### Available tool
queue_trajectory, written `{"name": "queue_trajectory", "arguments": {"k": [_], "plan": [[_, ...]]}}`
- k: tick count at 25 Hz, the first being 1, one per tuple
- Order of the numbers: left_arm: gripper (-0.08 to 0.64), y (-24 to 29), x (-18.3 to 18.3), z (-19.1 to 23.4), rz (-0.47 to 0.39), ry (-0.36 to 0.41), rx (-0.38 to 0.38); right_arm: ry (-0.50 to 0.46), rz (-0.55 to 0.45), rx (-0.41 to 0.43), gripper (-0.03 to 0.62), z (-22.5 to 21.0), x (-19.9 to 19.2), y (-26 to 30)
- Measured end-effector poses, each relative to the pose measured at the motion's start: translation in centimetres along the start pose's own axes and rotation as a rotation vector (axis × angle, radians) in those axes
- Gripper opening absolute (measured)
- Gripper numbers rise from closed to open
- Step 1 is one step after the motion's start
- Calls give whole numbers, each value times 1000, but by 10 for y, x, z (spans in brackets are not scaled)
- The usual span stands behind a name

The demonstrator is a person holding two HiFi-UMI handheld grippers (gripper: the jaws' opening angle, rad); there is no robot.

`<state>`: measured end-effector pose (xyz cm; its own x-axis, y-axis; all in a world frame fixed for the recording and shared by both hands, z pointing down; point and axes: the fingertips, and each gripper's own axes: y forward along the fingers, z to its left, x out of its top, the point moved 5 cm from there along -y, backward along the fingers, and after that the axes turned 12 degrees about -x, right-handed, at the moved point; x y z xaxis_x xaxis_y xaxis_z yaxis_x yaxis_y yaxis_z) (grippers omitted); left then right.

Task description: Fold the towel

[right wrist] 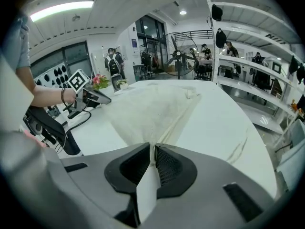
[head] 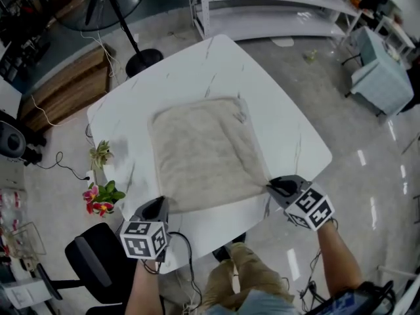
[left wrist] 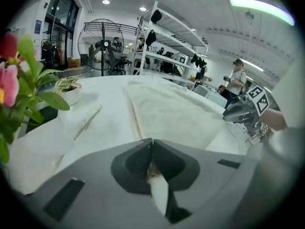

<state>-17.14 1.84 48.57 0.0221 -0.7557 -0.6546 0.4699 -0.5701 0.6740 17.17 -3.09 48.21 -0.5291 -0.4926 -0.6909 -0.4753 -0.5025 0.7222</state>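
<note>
A beige towel (head: 203, 153) lies spread flat on the white marble table (head: 282, 104). At its near left corner my left gripper (head: 159, 209) is shut, and in the left gripper view a bit of the towel (left wrist: 171, 111) shows pinched between the jaws of that gripper (left wrist: 152, 141). My right gripper (head: 272, 188) is at the near right corner. The right gripper view shows the towel (right wrist: 147, 111) running into my right gripper (right wrist: 153, 147), whose jaws are shut on that corner. Each gripper also shows in the other's view.
Pink flowers (head: 100, 199) and a small potted plant (head: 100, 153) stand by the table's left edge. A black chair (head: 92, 258) sits at the near left. A standing fan's base (head: 141, 59) and white shelves (head: 275, 12) are beyond the table.
</note>
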Motion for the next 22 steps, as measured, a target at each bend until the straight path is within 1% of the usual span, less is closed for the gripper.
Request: {"name": "queue_trajectory", "arguments": {"k": [4, 8, 10, 12, 13, 14, 15, 16, 18, 20, 22], "plan": [[11, -18, -20, -13, 12, 14, -2, 9, 5, -6, 49, 11, -15, -19], [9, -44, -58, -19, 30, -31, 4, 8, 26, 10, 49, 30, -33, -34], [9, -53, -72, -21, 22, -43, 3, 14, 14, 7, 51, 33, -38, -38], [9, -62, -74, -24, -21, -16, -19, 16, -11, -1, 65, 33, -37, -41], [11, -65, -71, -27, -46, 22, -36, 10, -25, -5, 73, 33, -35, -44], [12, -68, -66, -30, -67, 81, -52, 0, -38, -6, 82, 33, -31, -48], [17, -70, -60, -34, -77, 160, -63, -12, -49, -6, 96, 33, -25, -54], [52, -70, -54, -38, -75, 253, -72, -27, -62, -6, 108, 33, -19, -60], [157, -70, -45, -46, -41, 458, -81, -69, -105, -7, 134, 33, -8, -71], [221, -67, -41, -52, 13, 666, -80, -127, -165, 0, 149, 35, 3, -79], [239, -61, -40, -57, 56, 852, -79, -181, -211, 26, 150, 39, 12, -85]]}}
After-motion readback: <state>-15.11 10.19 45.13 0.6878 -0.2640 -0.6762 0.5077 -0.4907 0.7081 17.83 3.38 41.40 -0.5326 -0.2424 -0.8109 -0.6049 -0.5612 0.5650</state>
